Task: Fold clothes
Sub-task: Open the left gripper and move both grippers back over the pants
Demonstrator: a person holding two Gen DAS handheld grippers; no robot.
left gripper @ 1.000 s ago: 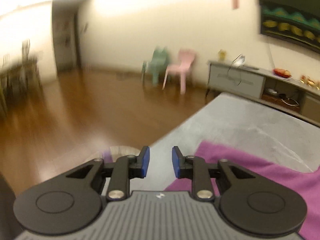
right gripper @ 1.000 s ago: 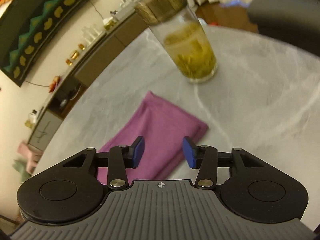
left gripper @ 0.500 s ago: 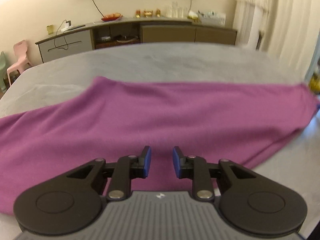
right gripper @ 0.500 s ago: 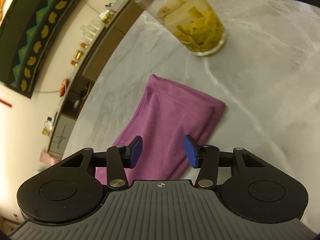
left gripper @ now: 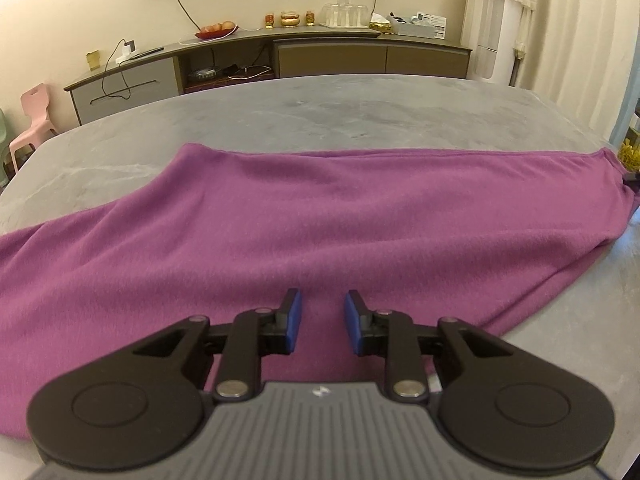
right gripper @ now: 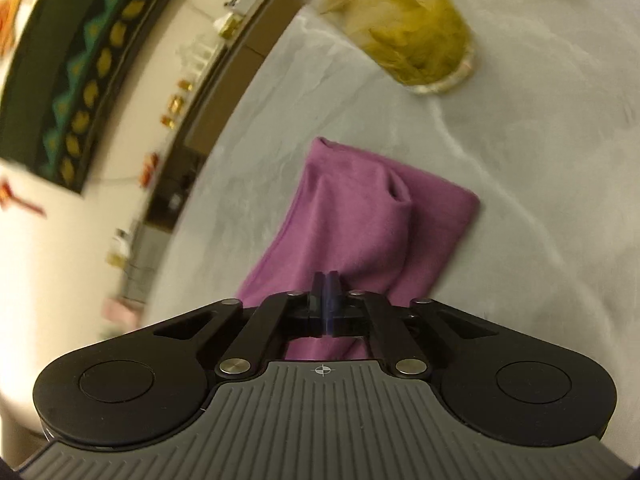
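A: Where does the garment lie, and what is its make?

B: The purple, soft, fuzzy knit garment (left gripper: 320, 216) lies flat lengthways on the grey marble-patterned table top (left gripper: 340, 108). It is a long panel, wider on the left and tapering to a hemmed end at the right. In the right wrist view that end (right gripper: 360, 216) shows a doubled layer, with a raised fold running from the jaws to a puckered open mouth.

A: Left gripper?

B: The left gripper (left gripper: 322, 320), with black linkage arms and blue pads, hangs low over the near part of the cloth. The jaws stand narrowly apart; cloth shows through the gap, and the pads do not press on it.

A: Right gripper?

B: The right gripper (right gripper: 326, 304) has its blue pads fully together. The ridge of cloth runs right up to the tips, so it reads as a pinch on the fabric. The picture is blurred.

A: Surroundings?

B: A clear glass tumbler (right gripper: 416, 28) with yellow-green leaves in liquid stands on the table beyond the hem, apart from the cloth. A low grey-brown sideboard (left gripper: 280, 60) with bowls and jars stands against the cream wall; a pink plastic child's chair (left gripper: 34, 120) stands at left.
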